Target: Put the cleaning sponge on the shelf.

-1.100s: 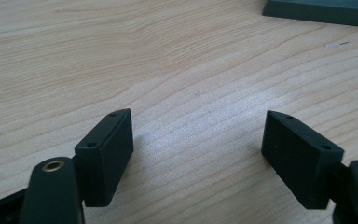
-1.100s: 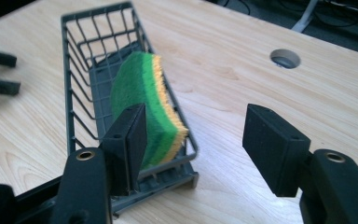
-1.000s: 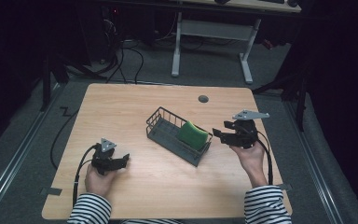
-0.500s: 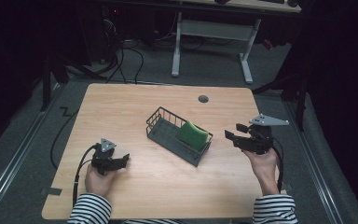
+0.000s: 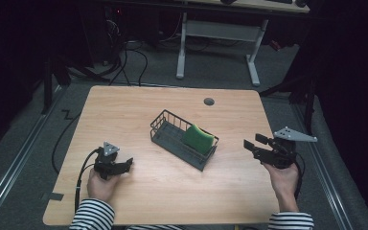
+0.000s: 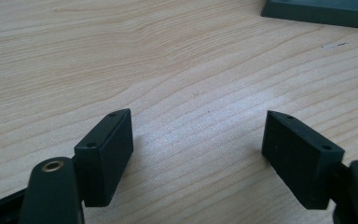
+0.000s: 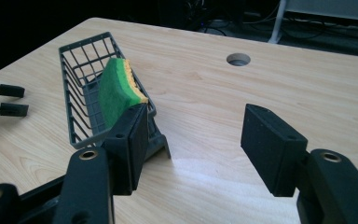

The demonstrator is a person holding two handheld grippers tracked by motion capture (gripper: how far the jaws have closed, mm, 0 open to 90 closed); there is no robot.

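Since earlier, the right gripper (image 5: 254,145) has been drawn away from the basket (image 5: 170,139), jaws spread, empty; the sponge (image 5: 198,137) is left inside; the left gripper (image 5: 124,164), spread, rests nearby.

A wire basket (image 5: 183,139) is sitting at the middle of the table (image 5: 124,110), with a sponge (image 5: 198,138) leaning up inside its 3 o'clock end. Bare wood is lying open all around it, from 6 to 12 o'clock on both sides. A small hole (image 5: 209,101) is showing at 12 o'clock.
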